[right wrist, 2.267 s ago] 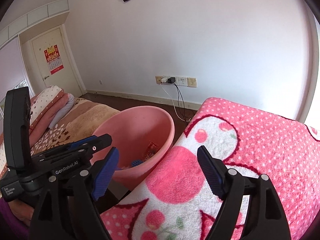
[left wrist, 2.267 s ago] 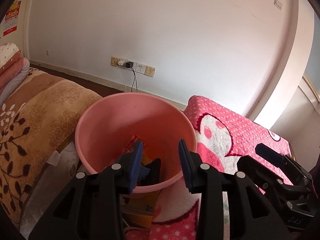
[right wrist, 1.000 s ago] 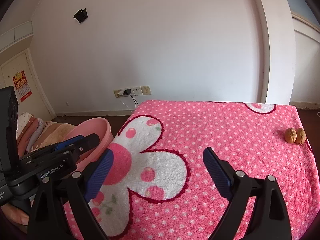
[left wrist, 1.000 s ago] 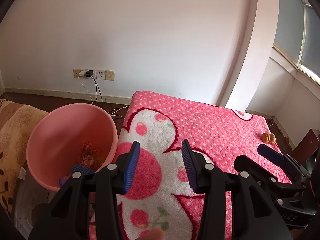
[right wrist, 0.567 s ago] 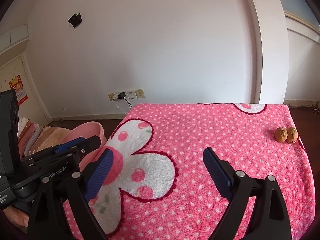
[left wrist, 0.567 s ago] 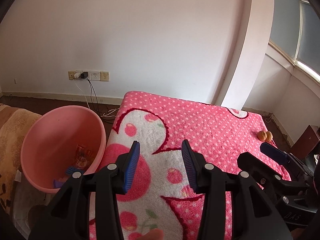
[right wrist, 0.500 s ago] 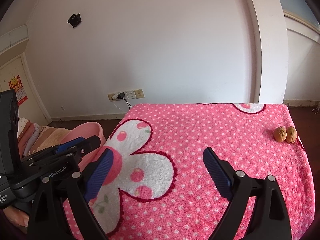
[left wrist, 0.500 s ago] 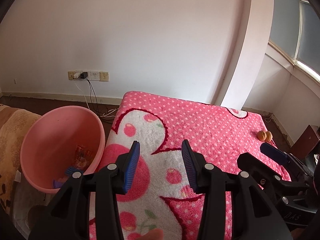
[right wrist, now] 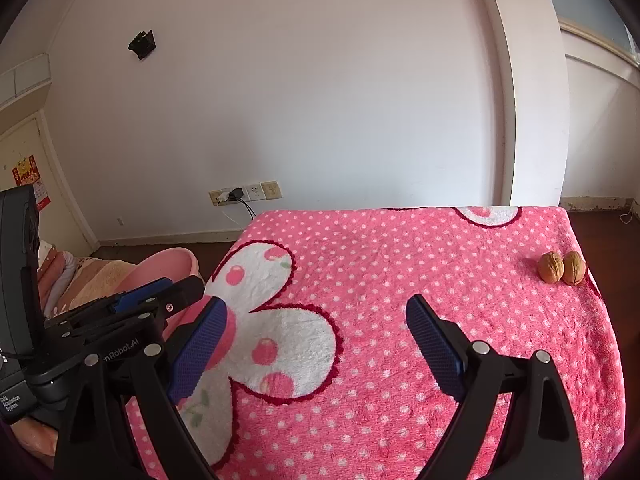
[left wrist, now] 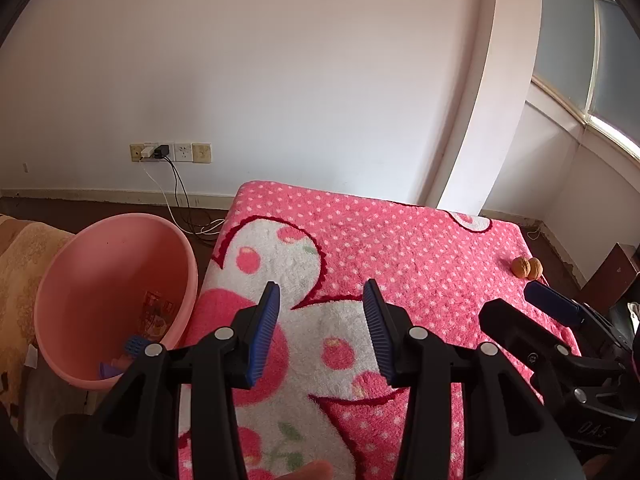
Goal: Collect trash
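2 walnuts (right wrist: 562, 267) lie side by side, touching, near the far right edge of the pink dotted blanket (right wrist: 400, 280). They are round, tan-brown, with wrinkled shells and a seam visible on each. In the left wrist view the same pair (left wrist: 527, 267) sits close to the blanket's right border, small and far from the fingers.

The pink bucket (left wrist: 60, 280) stands off the blanket's left side, tilted so its open mouth shows. Inside it lie a printed wrapper (left wrist: 156, 314) and some blue pieces (left wrist: 134, 345) at the bottom. Beside the bucket, further left, is a tan patterned quilt (left wrist: 20, 248).

The left gripper (left wrist: 320, 320) hovers above the white flower pattern of the blanket, its blue-padded jaws parted by a moderate gap with nothing between them. The right gripper (right wrist: 316, 344) is spread wide, also empty, above the middle of the blanket; the walnuts lie ahead of it and to the right, well apart from its fingertips. Nothing lies on the blanket between that gripper and the walnuts.

Behind the blanket a white wall carries a row of sockets (left wrist: 170, 153) with plugs and cables (left wrist: 176, 196) trailing down to the dark floor. A window (left wrist: 592, 60) fills the upper right of the left view, and a small black bracket (right wrist: 142, 44) hangs high on the wall.
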